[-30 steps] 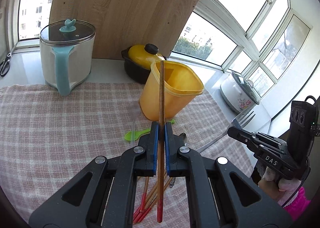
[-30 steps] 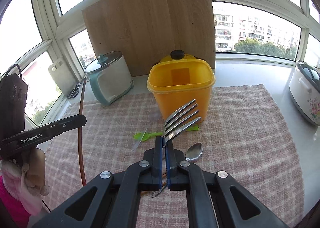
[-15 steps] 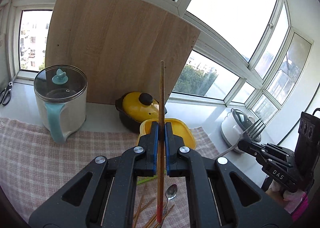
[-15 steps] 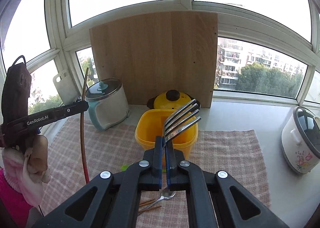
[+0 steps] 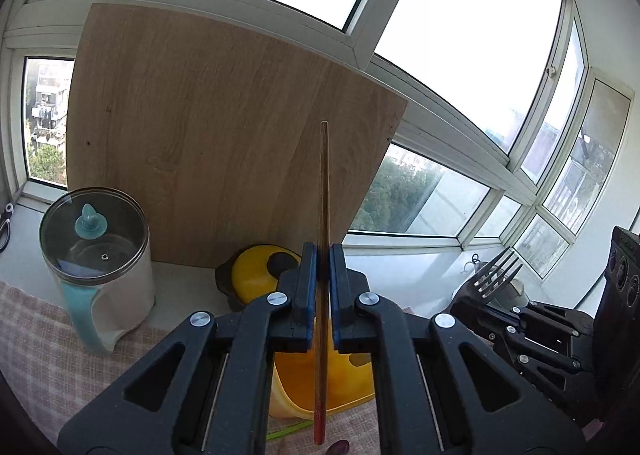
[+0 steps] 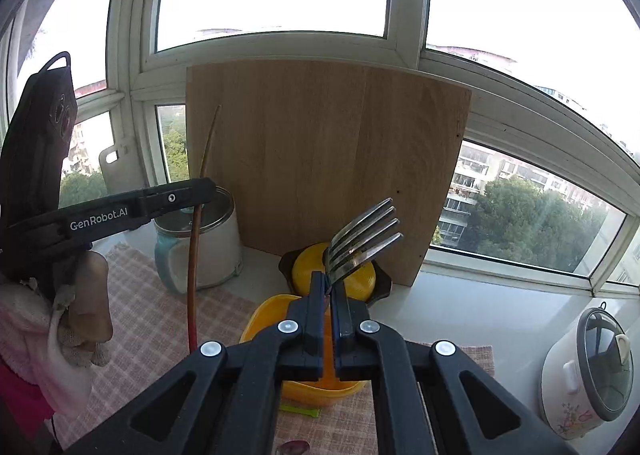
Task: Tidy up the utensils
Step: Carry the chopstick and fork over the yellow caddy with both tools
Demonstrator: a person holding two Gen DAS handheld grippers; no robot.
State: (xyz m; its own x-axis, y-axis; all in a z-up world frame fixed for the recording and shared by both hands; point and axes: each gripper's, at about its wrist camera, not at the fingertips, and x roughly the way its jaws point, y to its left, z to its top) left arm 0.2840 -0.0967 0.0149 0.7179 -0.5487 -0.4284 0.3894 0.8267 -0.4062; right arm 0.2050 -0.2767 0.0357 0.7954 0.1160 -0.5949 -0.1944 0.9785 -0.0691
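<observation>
My left gripper (image 5: 323,255) is shut on a long brown chopstick (image 5: 323,191) with a red lower end, held upright above the yellow plastic container (image 5: 344,387). My right gripper (image 6: 327,287) is shut on a metal fork (image 6: 362,239), tines up and to the right, above the same yellow container (image 6: 272,311). The fork (image 5: 496,269) and right gripper (image 5: 496,309) show at the right of the left wrist view. The left gripper (image 6: 208,191) with the chopstick (image 6: 194,255) shows at the left of the right wrist view.
A glass-lidded pot with a teal handle (image 5: 94,271) stands at the left on the checked cloth (image 5: 32,351). A yellow-lidded black pot (image 5: 256,275) sits before a leaning wooden board (image 5: 216,143). A white rice cooker (image 6: 588,371) stands at the right. A green utensil (image 6: 300,411) lies on the cloth.
Both grippers have risen, each keeping its utensil. The container and the cloth have dropped low in both views, and the loose utensils on the cloth have mostly left view.
</observation>
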